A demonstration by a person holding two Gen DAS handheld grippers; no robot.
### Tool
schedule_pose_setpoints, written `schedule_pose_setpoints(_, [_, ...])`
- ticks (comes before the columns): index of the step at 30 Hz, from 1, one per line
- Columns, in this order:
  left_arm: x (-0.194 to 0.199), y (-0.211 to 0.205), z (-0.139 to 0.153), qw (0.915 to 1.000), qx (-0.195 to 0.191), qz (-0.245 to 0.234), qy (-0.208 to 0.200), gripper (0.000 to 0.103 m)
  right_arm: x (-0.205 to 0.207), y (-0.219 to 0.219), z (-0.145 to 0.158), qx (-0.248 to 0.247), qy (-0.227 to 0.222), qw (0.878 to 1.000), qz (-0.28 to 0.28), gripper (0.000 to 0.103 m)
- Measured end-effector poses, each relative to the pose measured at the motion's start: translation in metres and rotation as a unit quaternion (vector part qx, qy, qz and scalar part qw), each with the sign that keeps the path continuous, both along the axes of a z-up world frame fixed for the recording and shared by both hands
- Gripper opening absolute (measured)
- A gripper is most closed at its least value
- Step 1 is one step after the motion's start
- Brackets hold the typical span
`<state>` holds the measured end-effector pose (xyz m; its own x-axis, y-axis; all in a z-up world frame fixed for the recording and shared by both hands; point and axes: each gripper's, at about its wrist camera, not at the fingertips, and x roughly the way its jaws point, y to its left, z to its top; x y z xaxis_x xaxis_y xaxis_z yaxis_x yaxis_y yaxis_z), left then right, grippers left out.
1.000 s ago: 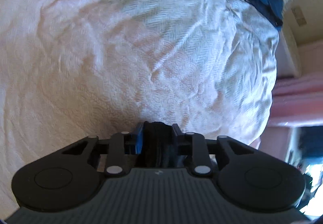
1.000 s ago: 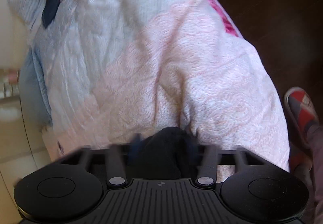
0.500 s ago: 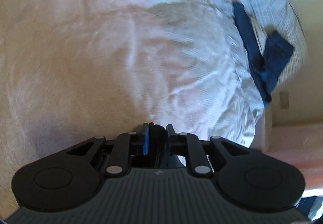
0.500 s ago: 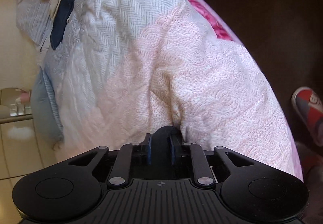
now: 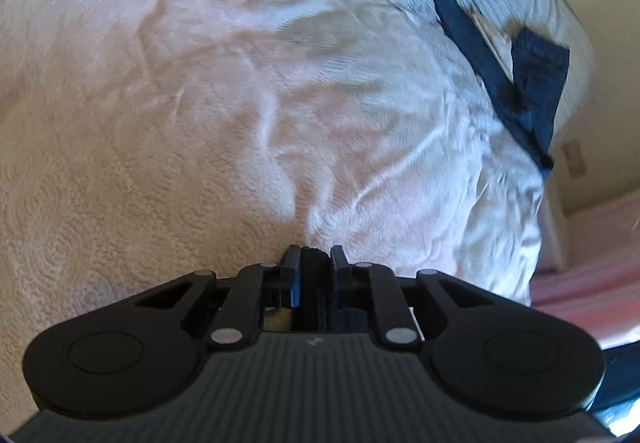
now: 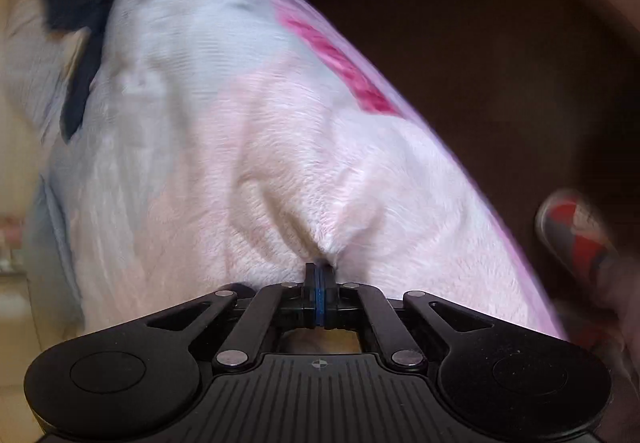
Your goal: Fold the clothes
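A second ago a bundle of black cloth sat in the spread right gripper [image 6: 319, 269]. Now its jaws are pressed together, blue pads touching, with no black cloth between them. Its tips dig into the pale pink quilted bedspread [image 6: 280, 163], which puckers toward them; whether a pinch of it is caught I cannot tell. The left gripper [image 5: 316, 253] pinches the black knitted cloth [image 5: 314, 283] low over the bed. My reading: the garment is now held on one side only, so the right must take a new hold before folding.

The bed's right edge, trimmed in bright pink, drops to a dark floor [image 6: 480, 63] with a red and grey slipper [image 6: 576, 231]. A crumpled navy blue garment [image 5: 532, 83] lies far off; between lies open bedspread.
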<state>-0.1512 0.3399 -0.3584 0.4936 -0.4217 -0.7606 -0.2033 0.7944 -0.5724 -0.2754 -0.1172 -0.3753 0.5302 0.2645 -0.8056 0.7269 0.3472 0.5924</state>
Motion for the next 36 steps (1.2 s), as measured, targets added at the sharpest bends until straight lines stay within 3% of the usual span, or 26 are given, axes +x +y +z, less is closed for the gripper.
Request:
schedule_pose_setpoints(2, [-0.002, -0.005, 0.021, 0.9986, 0.033, -0.036, -0.022, 0.017, -0.004, -0.011, 0.011, 0.016, -0.03, 0.999, 0.001, 0.0])
schedule_pose_setpoints(4, [-0.01, -0.015, 0.053, 0.9882, 0.113, -0.083, -0.061, 0.02, -0.007, -0.023, 0.022, 0.032, -0.06, 0.998, 0.002, 0.0])
schedule_pose_setpoints(5, [-0.016, -0.015, 0.063, 0.9844, 0.138, -0.084, -0.069, 0.016, -0.006, -0.023, 0.034, 0.008, -0.073, 0.997, 0.024, 0.004])
schedule_pose_setpoints(7, [-0.034, -0.007, 0.082, 0.9845, 0.142, -0.077, -0.068, 0.017, -0.004, -0.016, 0.05, -0.02, -0.078, 0.993, 0.086, 0.028])
schedule_pose_setpoints(8, [-0.045, 0.0, 0.085, 0.9888, 0.116, -0.072, -0.059, 0.022, -0.006, -0.011, 0.053, -0.021, -0.079, 0.991, 0.108, 0.055])
schedule_pose_setpoints(9, [-0.057, 0.006, 0.084, 0.9926, 0.09, -0.067, -0.046, 0.028, -0.01, -0.006, 0.054, -0.023, -0.078, 0.989, 0.122, 0.063])
schedule_pose_setpoints(14, [-0.085, 0.017, 0.054, 0.9989, 0.018, -0.041, 0.016, 0.033, -0.017, 0.016, 0.047, 0.005, -0.099, 0.985, 0.138, 0.063])
schedule_pose_setpoints(16, [-0.082, 0.015, 0.039, 0.9993, -0.013, -0.033, 0.014, 0.031, -0.002, 0.024, 0.039, -0.005, -0.105, 0.982, 0.158, 0.059])
schedule_pose_setpoints(17, [-0.081, 0.014, 0.034, 0.9993, -0.025, -0.029, 0.006, 0.017, 0.006, 0.027, 0.034, -0.013, -0.107, 0.98, 0.167, 0.029])
schedule_pose_setpoints(18, [-0.08, 0.013, 0.03, 0.999, -0.036, -0.025, -0.002, 0.013, 0.008, 0.029, 0.032, -0.017, -0.114, 0.979, 0.171, 0.009])
schedule_pose_setpoints(19, [-0.08, 0.012, 0.026, 0.9988, -0.039, -0.024, -0.013, 0.012, 0.009, 0.03, 0.03, -0.022, -0.121, 0.977, 0.174, 0.007])
schedule_pose_setpoints(21, [-0.086, 0.008, 0.027, 0.9975, -0.004, -0.045, -0.054, 0.013, 0.008, 0.032, 0.027, -0.039, -0.132, 0.974, 0.178, 0.004])
schedule_pose_setpoints(26, [-0.088, 0.009, 0.011, 0.9954, 0.028, -0.062, -0.068, 0.012, 0.001, 0.041, 0.006, -0.062, -0.119, 0.976, 0.17, 0.004])
schedule_pose_setpoints(28, [-0.088, -0.003, 0.027, 0.9895, 0.079, -0.091, -0.079, 0.016, 0.003, 0.044, 0.011, -0.071, -0.121, 0.975, 0.175, 0.006])
schedule_pose_setpoints(31, [-0.101, -0.008, 0.057, 0.9843, 0.118, -0.102, -0.082, 0.022, -0.003, 0.04, 0.032, -0.08, -0.12, 0.971, 0.192, 0.021])
schedule_pose_setpoints(32, [-0.106, -0.008, 0.065, 0.9844, 0.121, -0.101, -0.079, 0.023, -0.011, 0.04, 0.036, -0.076, -0.122, 0.971, 0.194, 0.032])
schedule_pose_setpoints(33, [-0.115, 0.0, 0.069, 0.9898, 0.093, -0.087, -0.064, 0.026, -0.02, 0.04, 0.041, -0.071, -0.125, 0.97, 0.195, 0.045])
schedule_pose_setpoints(36, [-0.146, 0.018, 0.062, 0.9981, 0.012, -0.059, -0.011, 0.038, -0.047, 0.04, 0.053, -0.056, -0.132, 0.969, 0.199, 0.049])
